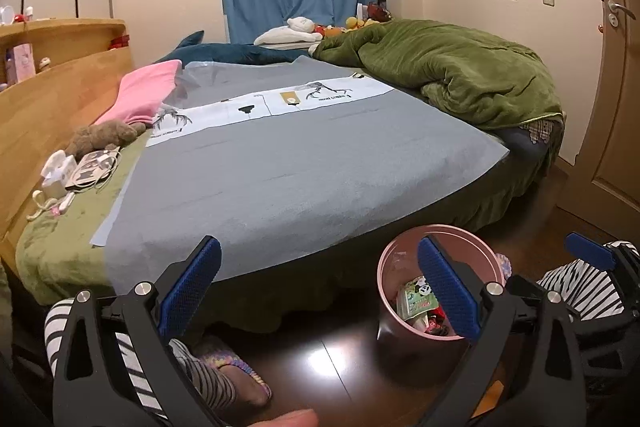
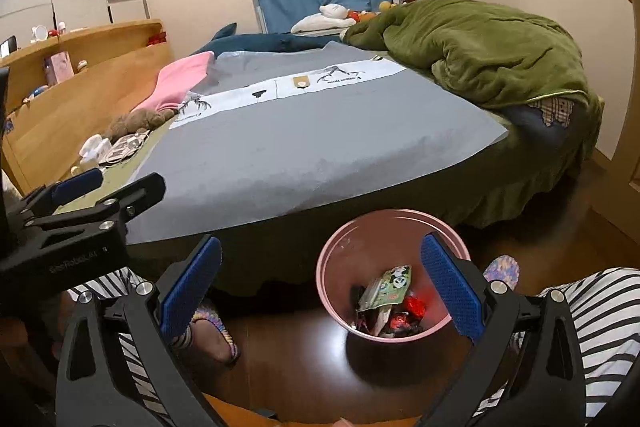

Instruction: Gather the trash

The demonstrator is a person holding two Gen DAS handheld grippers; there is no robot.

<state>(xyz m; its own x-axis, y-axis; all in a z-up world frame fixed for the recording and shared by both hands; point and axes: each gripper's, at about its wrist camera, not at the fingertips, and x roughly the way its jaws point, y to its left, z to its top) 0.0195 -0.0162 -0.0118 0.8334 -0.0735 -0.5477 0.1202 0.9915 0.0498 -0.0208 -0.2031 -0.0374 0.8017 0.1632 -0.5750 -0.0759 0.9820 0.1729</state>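
Grey sheet covers the bed (image 1: 280,179) ahead of you, and I see no trash left on it, though the far side is small in both views. The pink bin (image 2: 332,255) stands on the floor below, wrappers (image 2: 386,293) inside, to the right of both claws. Your right claw (image 2: 320,291) is the nearer; your left claw (image 1: 318,291) is further left. Both are wide open and hold nothing.

No legible text (prints too blurred)
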